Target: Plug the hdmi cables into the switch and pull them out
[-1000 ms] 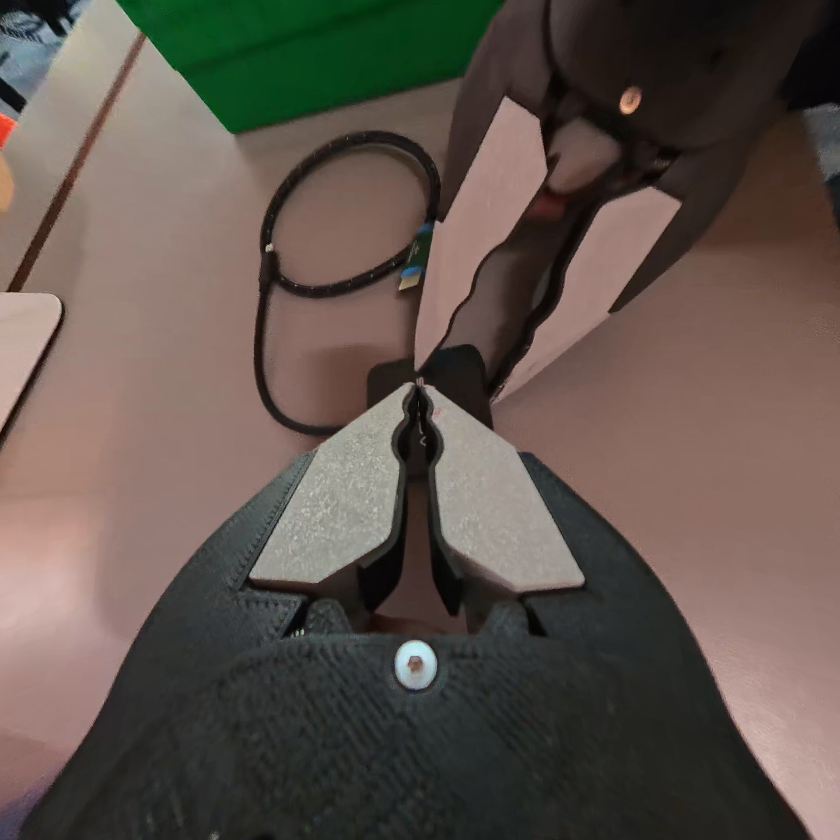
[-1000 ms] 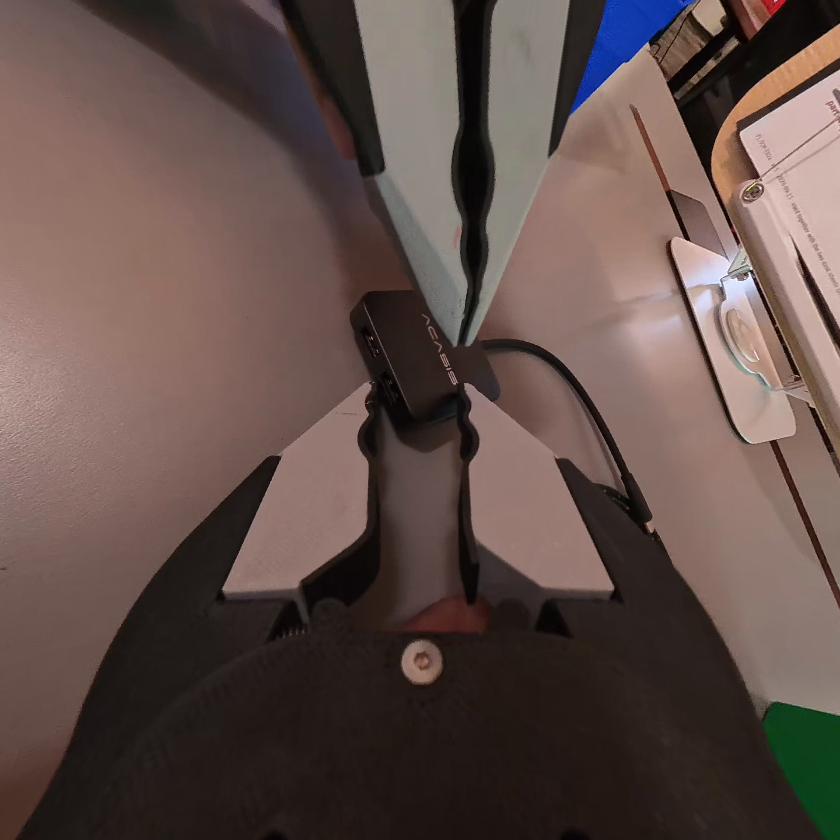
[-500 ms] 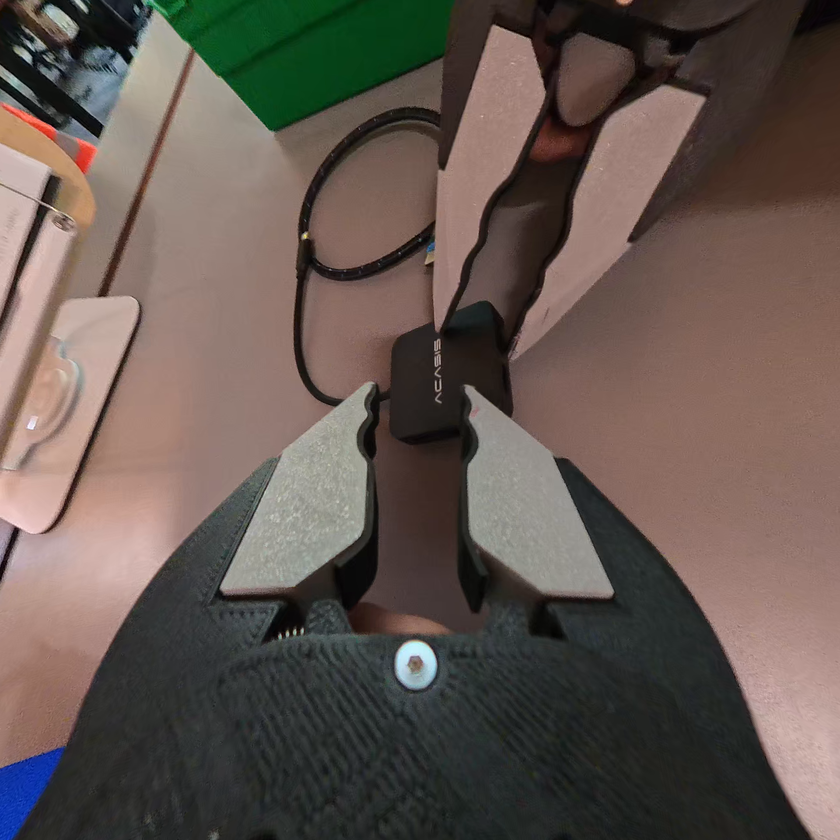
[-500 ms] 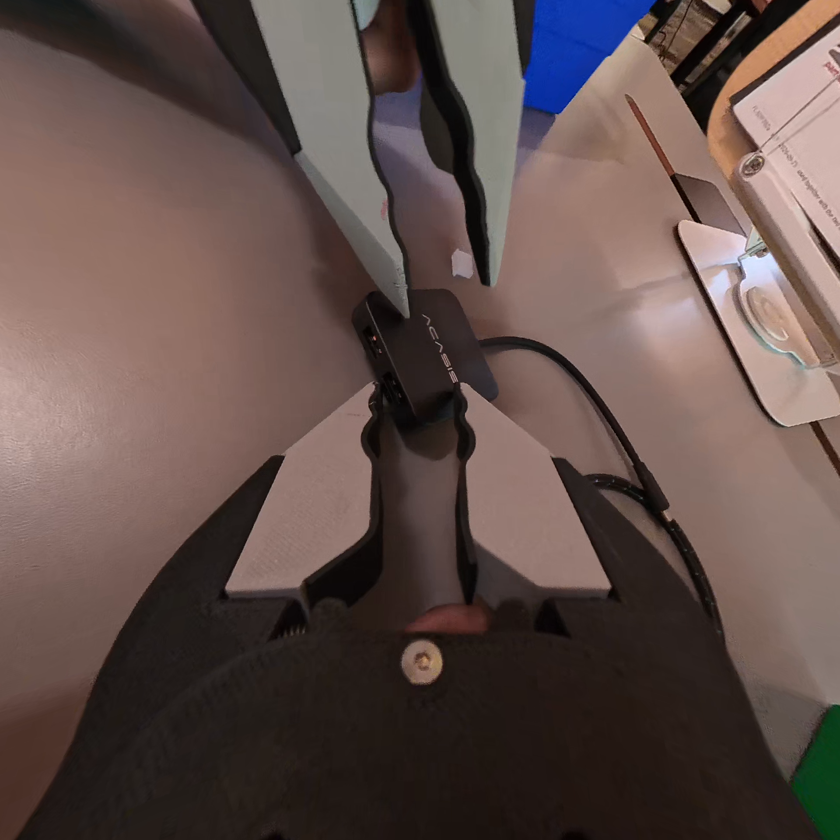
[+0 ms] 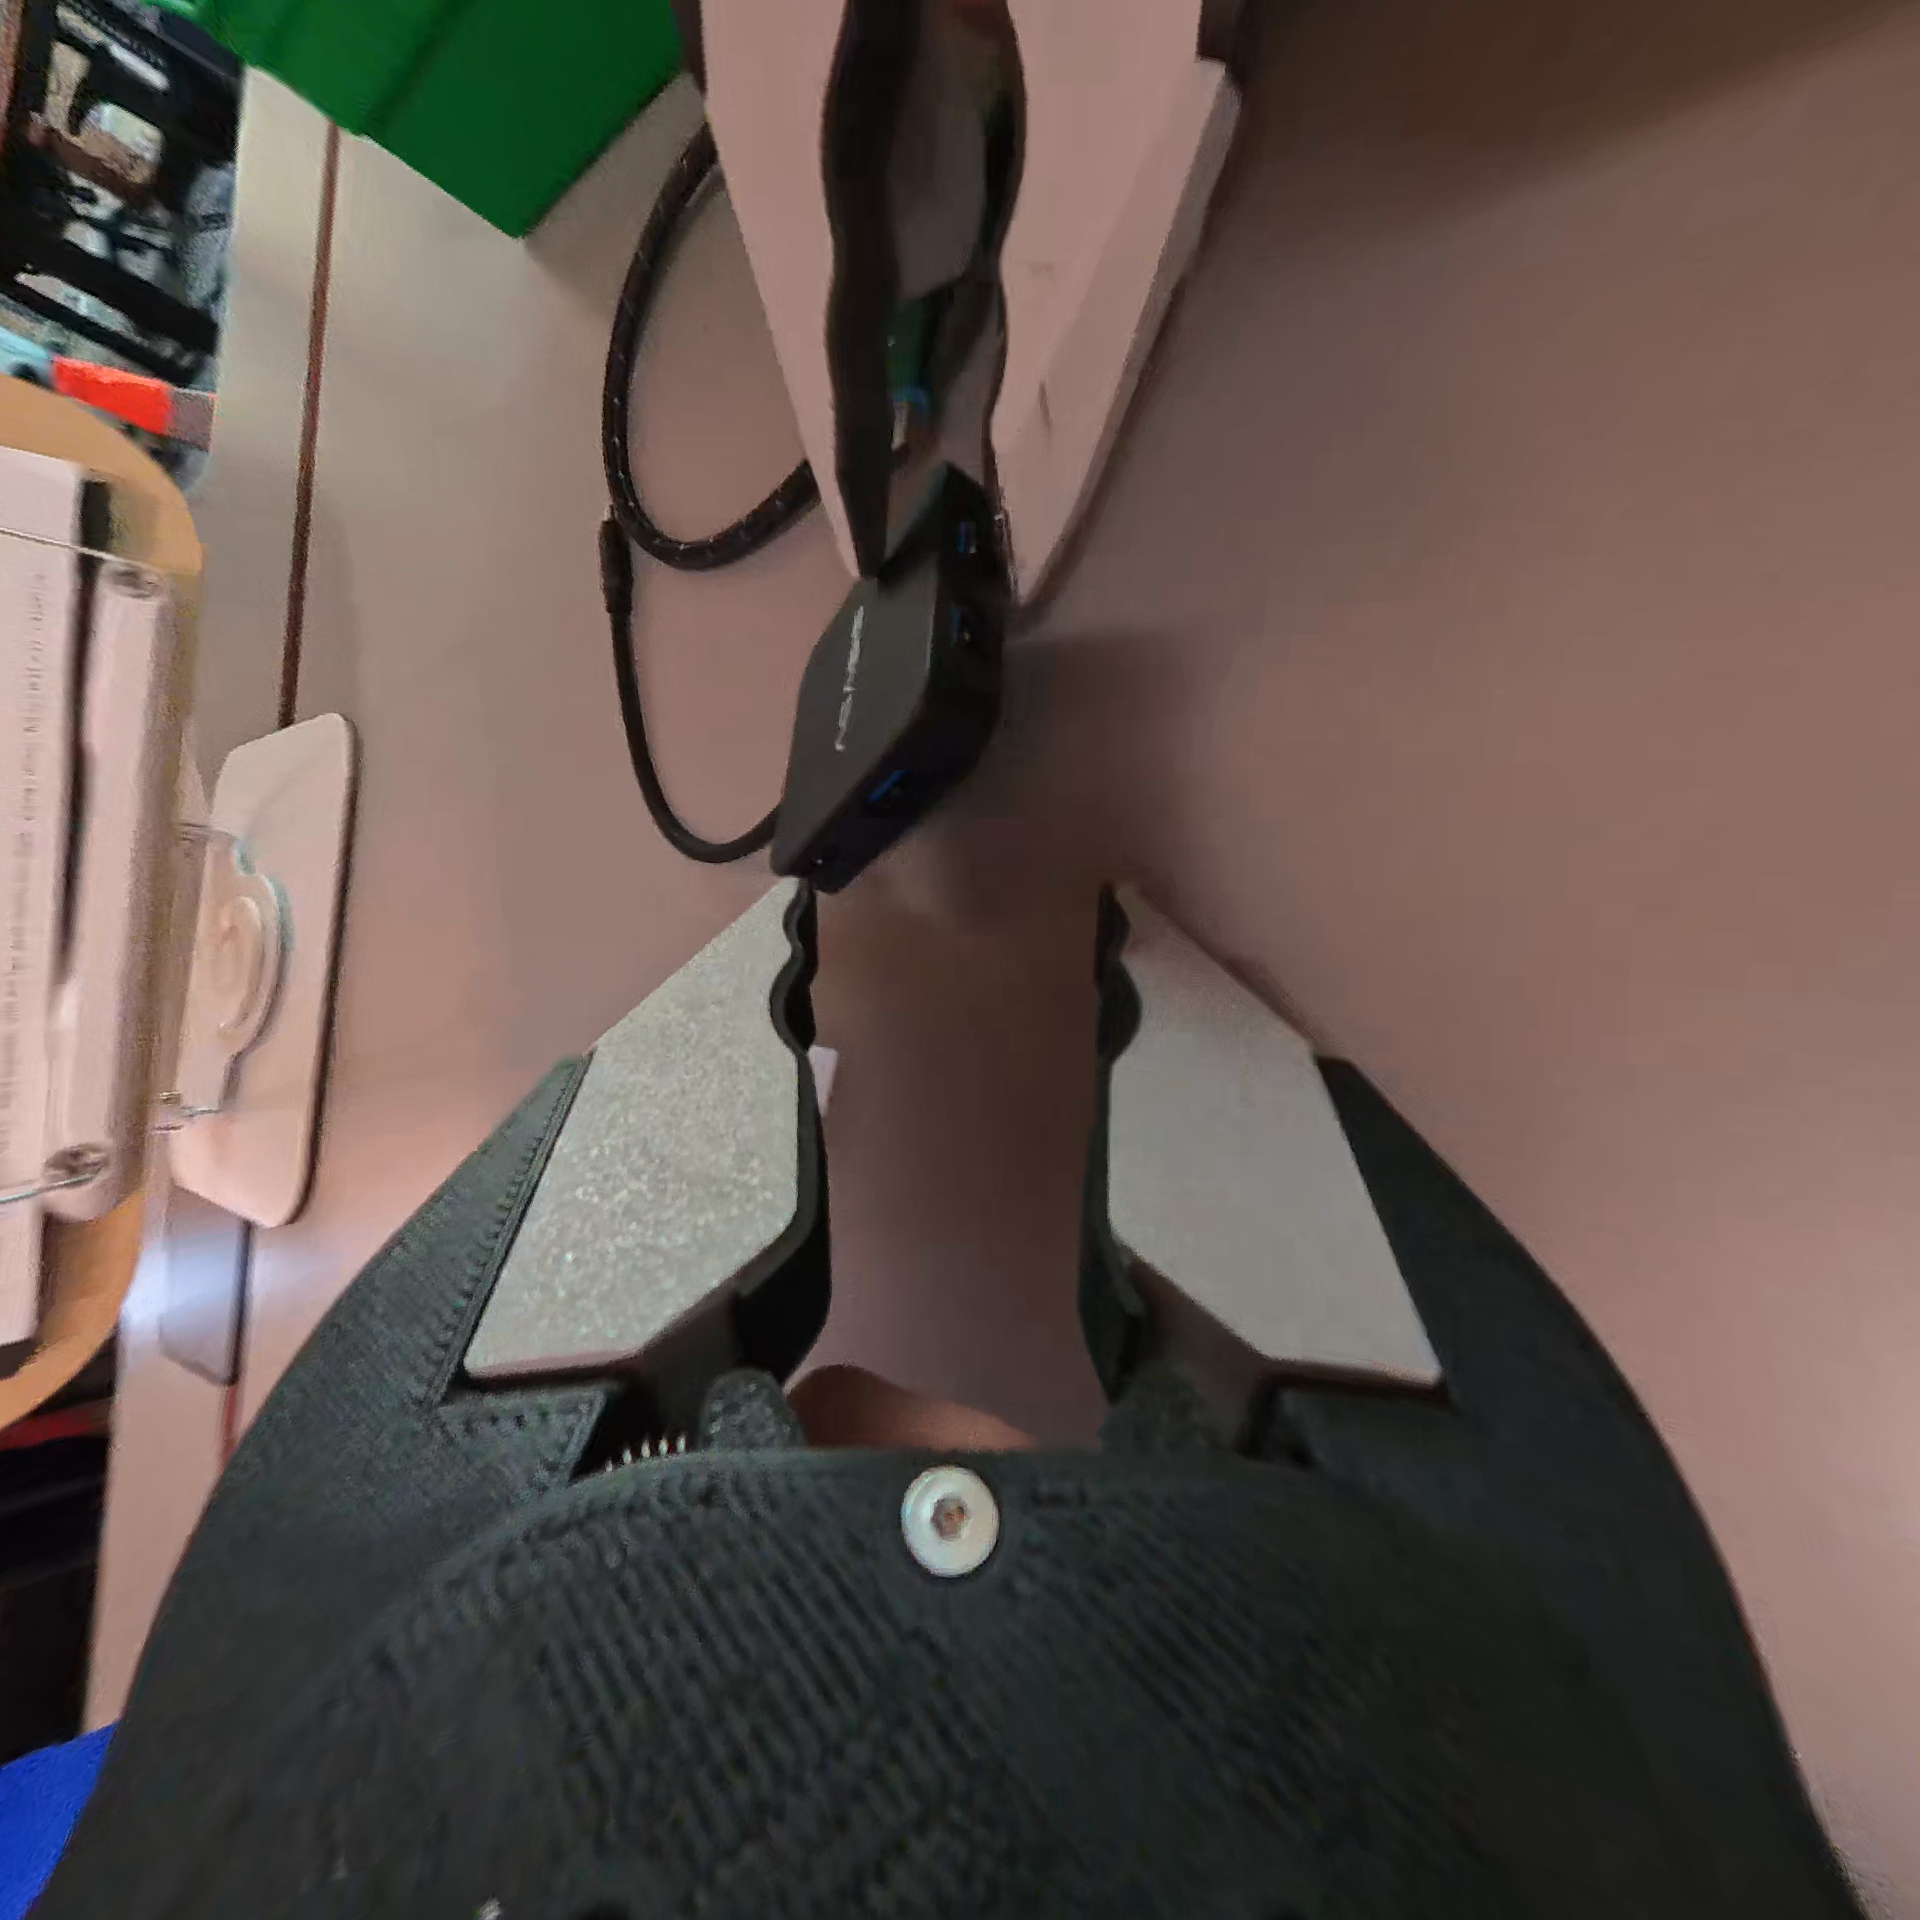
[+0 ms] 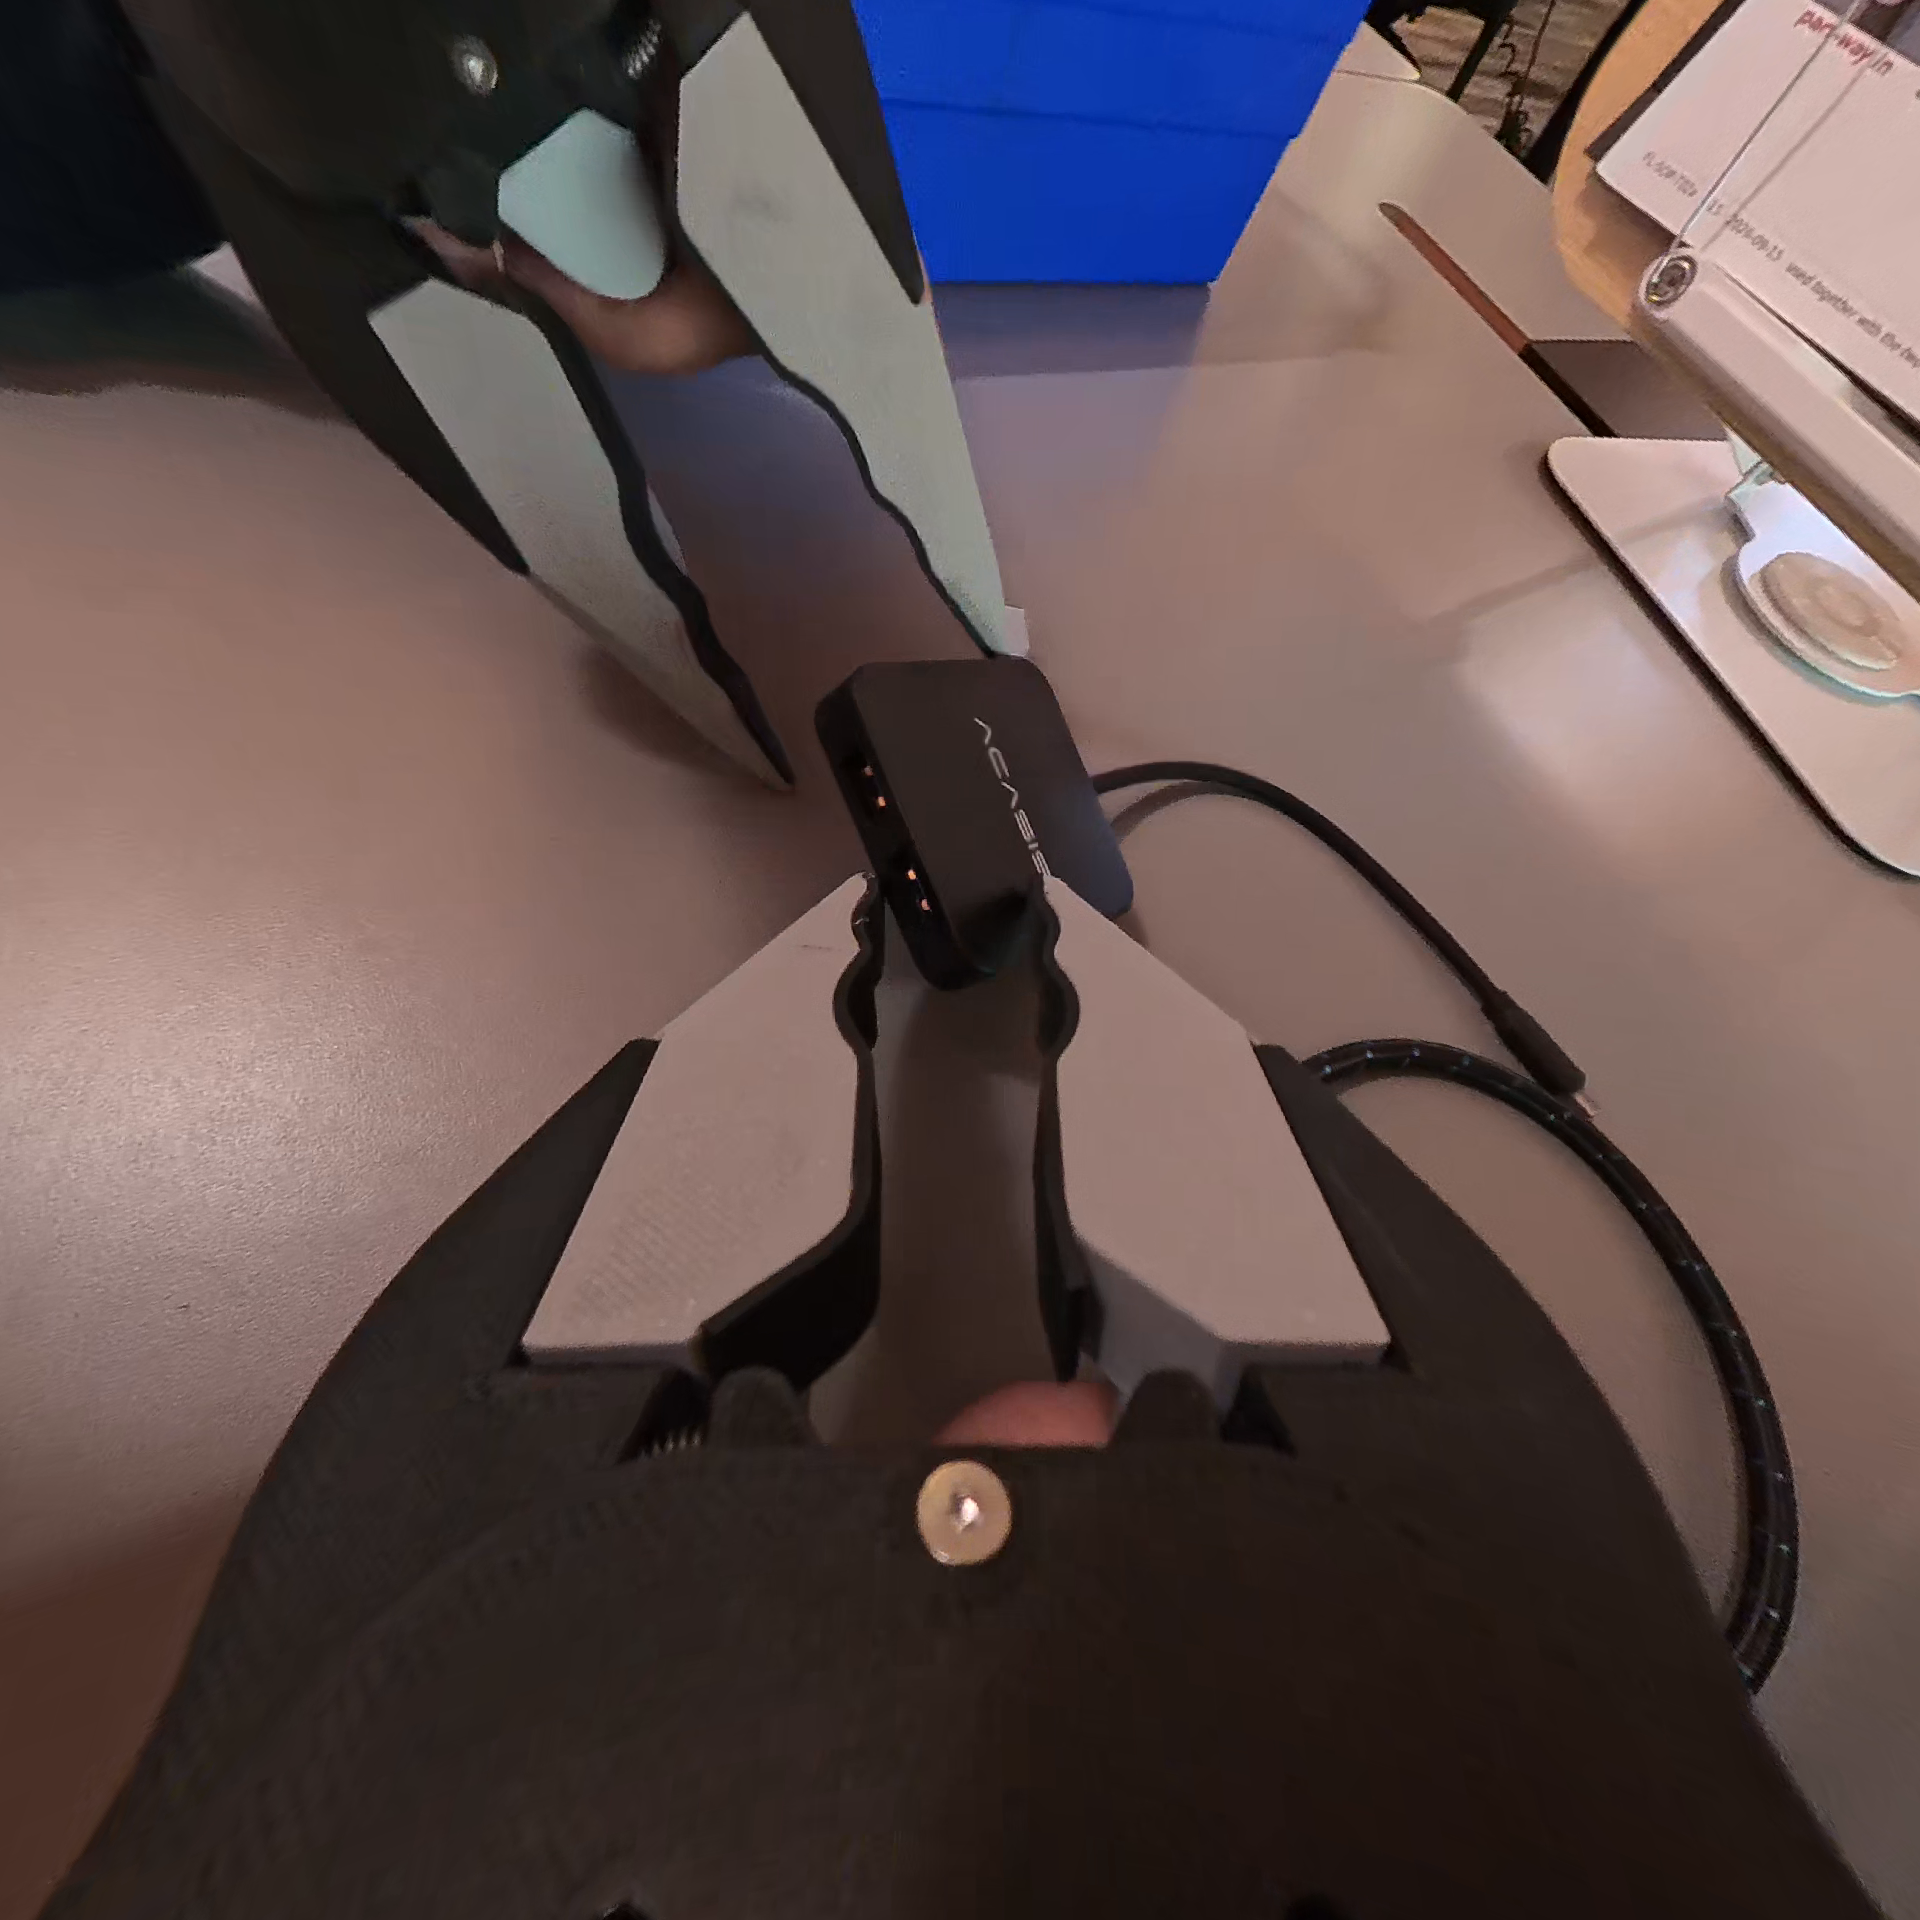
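Two claws meet over one small black switch (image 6: 966,821). We see the right claw (image 6: 956,920) clamped narrow on the near end of the switch, its tips pinching both sides, so the box tilts up off the table (image 6: 312,935) with its ports facing left. In the left wrist view the same switch (image 5: 894,707) hangs slanted from those fingers (image 5: 800,312), blue ports showing along its right edge.

Our left claw (image 5: 956,904) stands wide and holds nothing; the lower corner of the switch sits just beyond its left fingertip, close to touching, and the gap between the tips shows only table (image 5: 1507,623). From the right wrist view this left claw (image 6: 894,707) comes down from above, one tip just left of the switch and the other at its far end.

Farther out, a thin black lead (image 6: 1299,831) runs from the far side of the switch and joins a braided cable (image 6: 1704,1351) that curves along the table. Behind that sit a green box (image 5: 447,94), a blue box (image 6: 1070,135) and a white stand (image 6: 1745,582).
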